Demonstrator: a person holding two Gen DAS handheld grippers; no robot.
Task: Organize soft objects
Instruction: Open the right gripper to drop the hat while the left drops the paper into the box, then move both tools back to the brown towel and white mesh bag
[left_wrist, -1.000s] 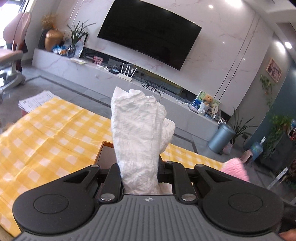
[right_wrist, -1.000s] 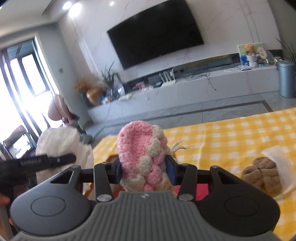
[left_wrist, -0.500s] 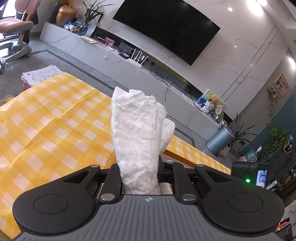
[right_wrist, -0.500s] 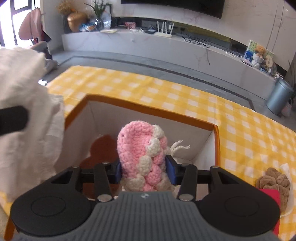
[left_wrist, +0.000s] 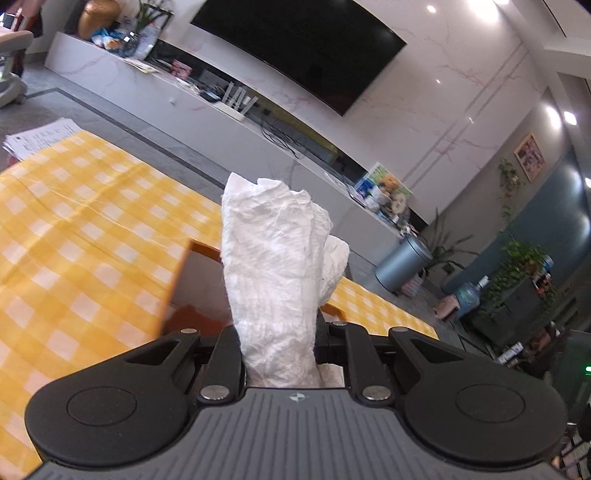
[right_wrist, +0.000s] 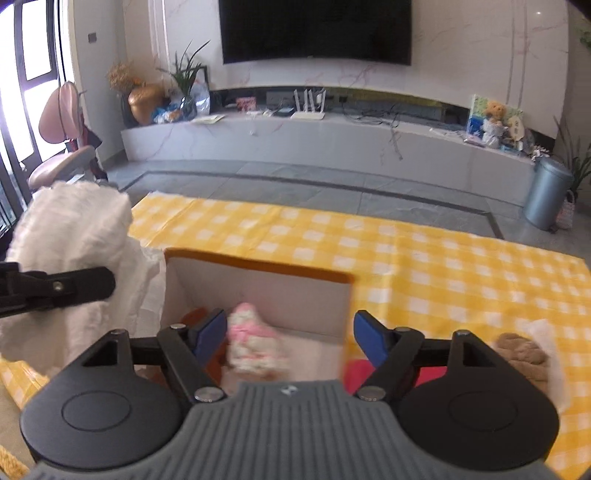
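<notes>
My left gripper (left_wrist: 279, 332) is shut on a crumpled white cloth (left_wrist: 277, 266) and holds it upright above the orange-rimmed box (left_wrist: 177, 280). In the right wrist view that cloth (right_wrist: 74, 266) and a left finger (right_wrist: 59, 286) show at the left, beside the box (right_wrist: 258, 264). My right gripper (right_wrist: 290, 334) is open and empty above the box. The pink and cream crocheted toy (right_wrist: 253, 345) lies blurred inside the box, below the open jaws.
The box sits on a table with a yellow checked cloth (right_wrist: 424, 258). A brown plush toy (right_wrist: 521, 354) on white paper and a red item (right_wrist: 356, 373) lie at the right of the box. Papers (left_wrist: 40, 136) lie at the table's far left.
My right gripper has opened and let go of the crocheted toy, which has dropped into the box. My left gripper still holds the white cloth and has shifted a little over the box.
</notes>
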